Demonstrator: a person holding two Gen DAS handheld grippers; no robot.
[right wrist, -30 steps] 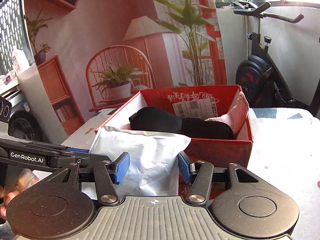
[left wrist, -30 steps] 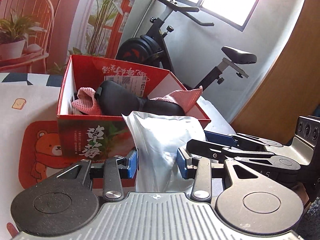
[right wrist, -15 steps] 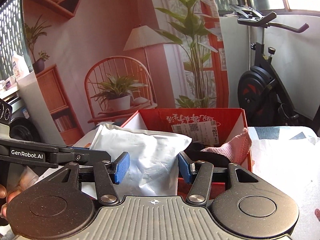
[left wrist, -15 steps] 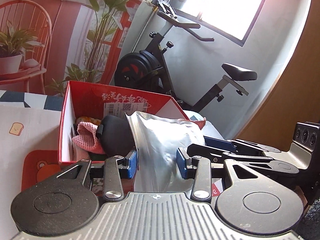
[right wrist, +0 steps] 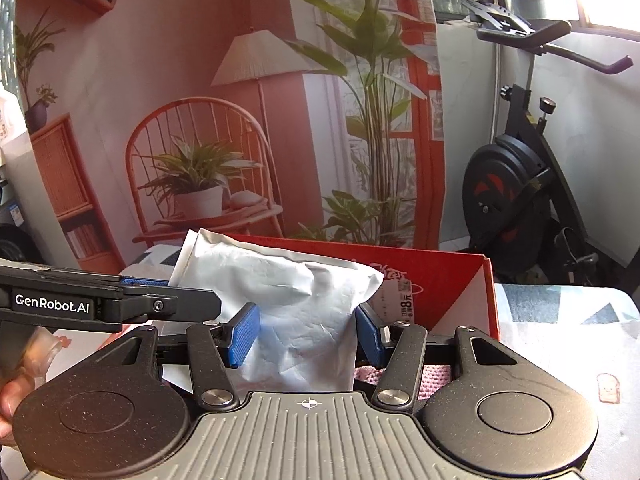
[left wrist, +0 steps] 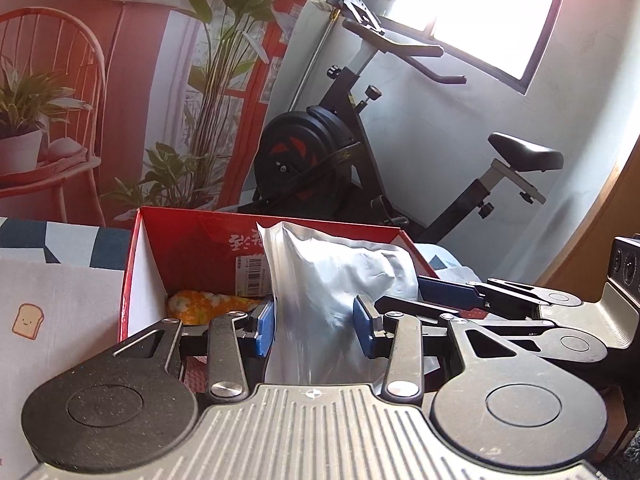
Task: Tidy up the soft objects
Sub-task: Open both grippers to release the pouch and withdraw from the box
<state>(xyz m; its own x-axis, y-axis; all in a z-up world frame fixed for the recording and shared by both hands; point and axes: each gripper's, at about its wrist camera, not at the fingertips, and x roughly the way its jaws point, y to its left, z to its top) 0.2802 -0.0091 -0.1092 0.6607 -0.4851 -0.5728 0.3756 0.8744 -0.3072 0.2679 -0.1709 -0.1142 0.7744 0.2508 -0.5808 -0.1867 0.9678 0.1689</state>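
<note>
A silver foil pouch (left wrist: 332, 292) hangs upright over the open red cardboard box (left wrist: 192, 248). My left gripper (left wrist: 316, 330) is shut on its near edge, blue pads pressing both sides. My right gripper (right wrist: 308, 334) is shut on the same pouch (right wrist: 296, 300) from the other side. Each gripper shows in the other's view: the right gripper (left wrist: 452, 296) at the right, the left gripper (right wrist: 120, 304) at the left. Inside the box lie a yellow-orange soft item (left wrist: 208, 304) and a pink knitted cloth (right wrist: 432, 374). The pouch hides most of the box floor.
The box (right wrist: 448, 280) stands on a table with a pale cloth bearing a toast print (left wrist: 26, 320). A black exercise bike (left wrist: 320, 152) stands behind the table, beside a printed backdrop (right wrist: 200, 160) of a chair and plants. A person's hand (right wrist: 12, 392) shows at the lower left.
Both grippers have carried the pouch forward from in front of the box to above its inside. The black item and most of the pink cloth have dropped out of sight beneath it.
</note>
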